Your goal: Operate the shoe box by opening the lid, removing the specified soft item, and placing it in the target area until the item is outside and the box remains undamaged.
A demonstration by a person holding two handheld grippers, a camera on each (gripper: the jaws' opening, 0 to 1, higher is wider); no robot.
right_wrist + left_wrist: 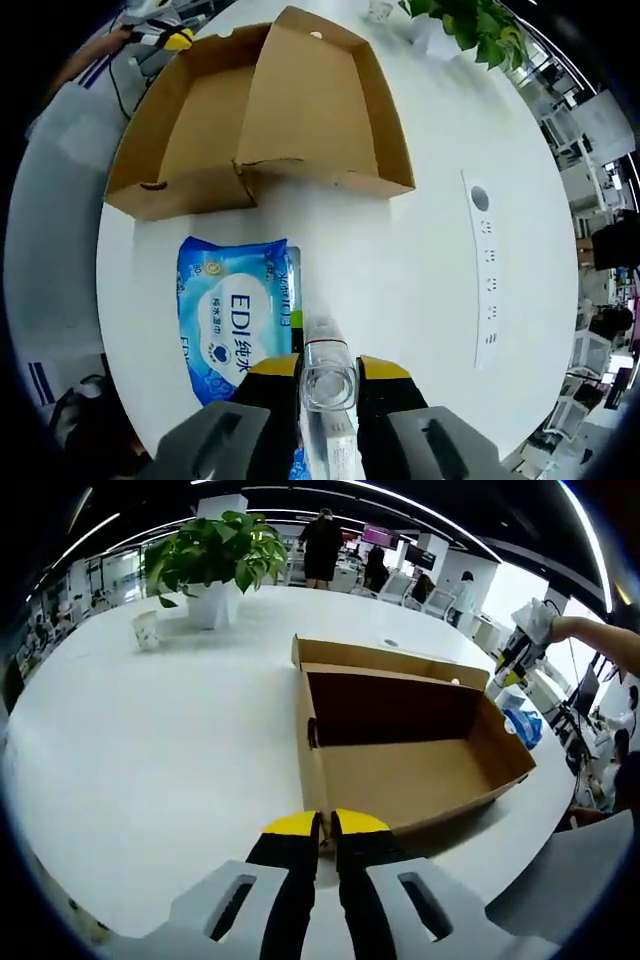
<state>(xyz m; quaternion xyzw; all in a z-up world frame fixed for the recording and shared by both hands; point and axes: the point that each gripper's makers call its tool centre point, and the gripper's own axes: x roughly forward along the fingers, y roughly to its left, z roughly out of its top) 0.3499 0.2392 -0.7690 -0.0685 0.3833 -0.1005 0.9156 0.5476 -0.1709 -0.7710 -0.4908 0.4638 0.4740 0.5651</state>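
Now, in the left gripper view, the left claw (325, 823) has its yellow tips pressed together right at the near corner of the box (405, 770), seemingly nipping the cardboard edge there, though the contact itself is hard to make out. Box is open and shows bare brown card inside, with the lid (385, 658) folded back flat on the far side. To its left, the white counter (150, 760) runs back to a paper cup (146, 630) and a potted plant (213, 555), both well apart from the box. Off to the right, the right claw (520, 650) hangs above the counter's edge with a person's arm behind it, and a blue pack (522, 723) lies just past the box's right end.

Over in the right gripper view, the right claw (328, 368) is pinching a clear bottle (328, 385), its jaws snug on either side. Left of the bottle lies the blue wipes pack (232, 322), out on the counter (440, 280) beside the open box (250, 120). Its label reads "EDI" with Chinese characters. A strip of buttons (485, 280) sits in the counter to the right, and plant leaves (470, 25) hang top right.
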